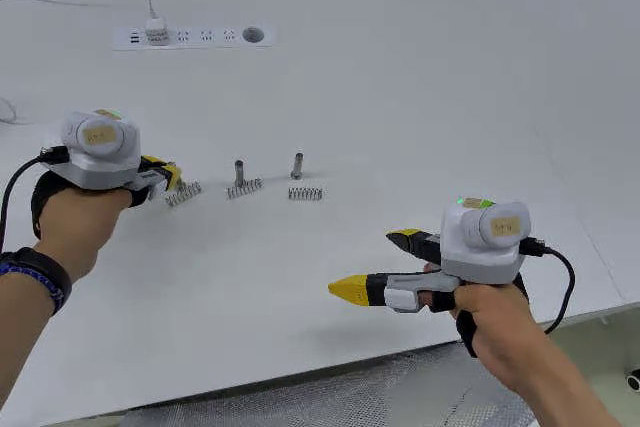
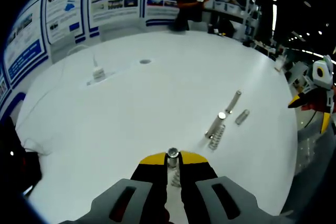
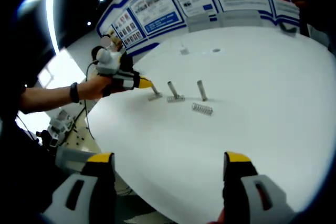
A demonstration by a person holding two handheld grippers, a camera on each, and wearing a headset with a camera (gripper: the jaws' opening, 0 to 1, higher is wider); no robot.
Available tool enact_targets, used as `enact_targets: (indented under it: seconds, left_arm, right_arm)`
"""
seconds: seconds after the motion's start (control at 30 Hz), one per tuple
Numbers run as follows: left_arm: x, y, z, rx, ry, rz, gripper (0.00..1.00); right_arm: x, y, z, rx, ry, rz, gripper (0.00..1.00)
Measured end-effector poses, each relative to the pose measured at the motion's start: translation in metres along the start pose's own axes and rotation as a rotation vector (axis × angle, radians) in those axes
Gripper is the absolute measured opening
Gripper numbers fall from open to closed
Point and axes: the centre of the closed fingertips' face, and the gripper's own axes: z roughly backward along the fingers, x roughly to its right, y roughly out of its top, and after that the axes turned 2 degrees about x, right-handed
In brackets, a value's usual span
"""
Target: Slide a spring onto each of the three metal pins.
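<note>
Left hand-held gripper [image 1: 170, 178] at nine o'clock is clamped on the leftmost pin [image 2: 172, 155], with a spring [image 1: 183, 193] just beside it. The middle pin [image 1: 239, 171] and right pin [image 1: 297, 164] stand upright, their springs [image 1: 244, 188] lying at their feet. Right hand-held gripper [image 1: 378, 263] hovers with jaws apart at five o'clock, near the front edge of the worktop [image 1: 420, 97], bare surface between.

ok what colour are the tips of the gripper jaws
Yellow, over black; clearest on the right gripper in the head view.

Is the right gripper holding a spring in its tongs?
No, in the right gripper view the right gripper has its tongs wide apart, with nothing between them.
</note>
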Motion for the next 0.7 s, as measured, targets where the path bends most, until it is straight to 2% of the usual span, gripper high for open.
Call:
enact_targets:
  seconds: [0.4, 0.7]
  left_arm:
    - [0.011, -0.002, 0.002, -0.002, -0.015, -0.013, 0.07]
    - [0.013, -0.003, 0.002, -0.006, -0.023, -0.043, 0.08]
  right_arm:
    - [0.001, 0.002, 0.001, 0.004, -0.002, 0.003, 0.86]
    - [-0.001, 0.001, 0.000, 0.004, 0.002, 0.002, 0.86]
